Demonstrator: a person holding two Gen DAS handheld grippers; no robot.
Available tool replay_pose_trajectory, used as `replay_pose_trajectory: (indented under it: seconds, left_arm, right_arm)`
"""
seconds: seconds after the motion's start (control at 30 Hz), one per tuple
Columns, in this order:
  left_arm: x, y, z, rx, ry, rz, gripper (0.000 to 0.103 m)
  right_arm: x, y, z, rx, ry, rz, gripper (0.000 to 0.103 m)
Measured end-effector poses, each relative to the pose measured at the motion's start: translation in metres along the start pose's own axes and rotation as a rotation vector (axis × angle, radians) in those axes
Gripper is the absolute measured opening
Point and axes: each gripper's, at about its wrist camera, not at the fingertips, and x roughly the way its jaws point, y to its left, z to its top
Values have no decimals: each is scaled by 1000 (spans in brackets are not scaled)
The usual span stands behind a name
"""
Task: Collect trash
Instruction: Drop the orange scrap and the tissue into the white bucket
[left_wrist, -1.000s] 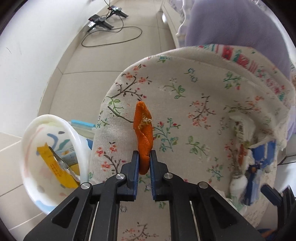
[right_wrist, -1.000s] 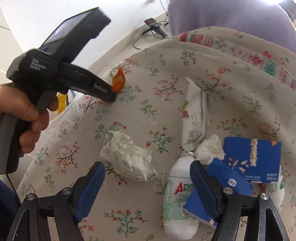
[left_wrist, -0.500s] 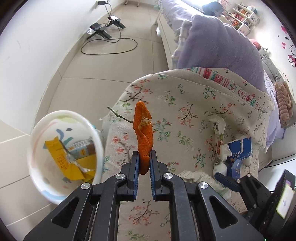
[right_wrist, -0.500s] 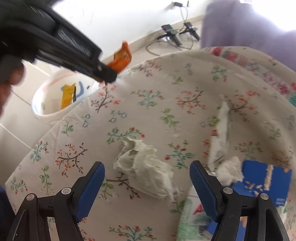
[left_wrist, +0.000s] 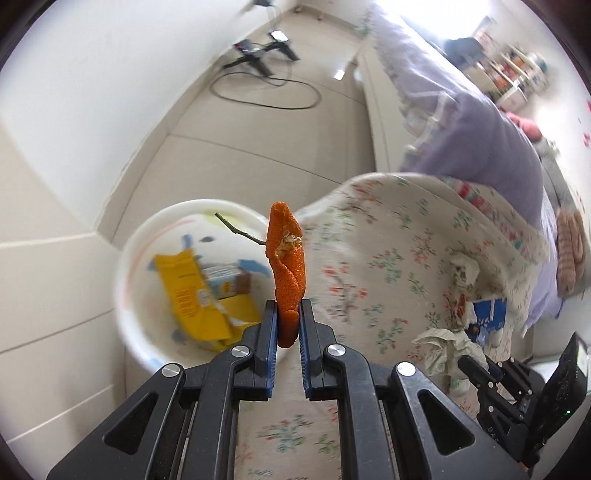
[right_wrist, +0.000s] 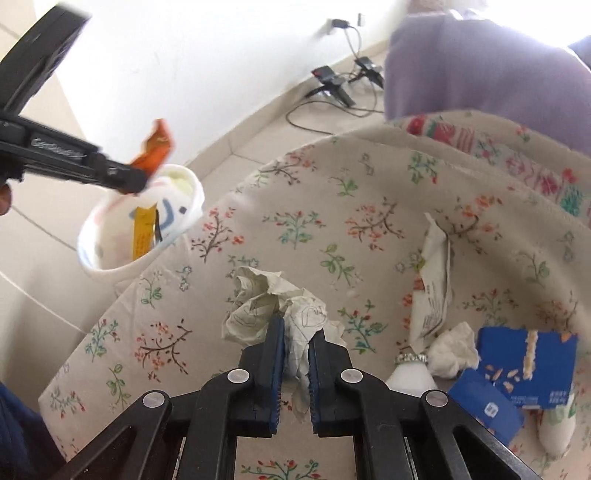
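Orange peel: light, limp, pinched at its base by my left gripper | crumpled tissue: soft, compressible, my right gripper clamped mid-wad | bin: near.

Black fingers, blue pads, silver screws

Bright daylight, motion blur, fisheye warping

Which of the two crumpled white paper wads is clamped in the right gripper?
The larger printed tissue wad mid-table is in the right gripper. The smaller plain wad lies untouched beside the blue box.
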Motion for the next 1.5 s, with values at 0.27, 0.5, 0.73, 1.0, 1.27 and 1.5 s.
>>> replay_pose_trajectory:
  seconds: [0.27, 0.5, 0.73, 1.0, 1.27, 1.5]
  left_arm:
    - [6, 49, -7, -94, 69, 31, 11]
    - [16, 50, -10, -77, 125, 71, 19]
    - [1, 57, -6, -114, 78, 57, 44]
    - [-22, 76, -6, -206, 10, 31, 44]
    - [-39, 86, -3, -252, -55, 29, 44]
    - [-39, 80, -2, -237, -54, 26, 44]
  right_arm:
    - [-2, 11, 6, 73, -31, 86, 9]
    - [13, 32, 21, 120, -38, 166, 10]
    - [30, 50, 28, 176, -29, 236, 11]
    - [50, 76, 46, 213, -41, 269, 12]
    - [78, 120, 85, 223, -68, 295, 15]
    - [84, 132, 96, 231, -59, 293, 58]
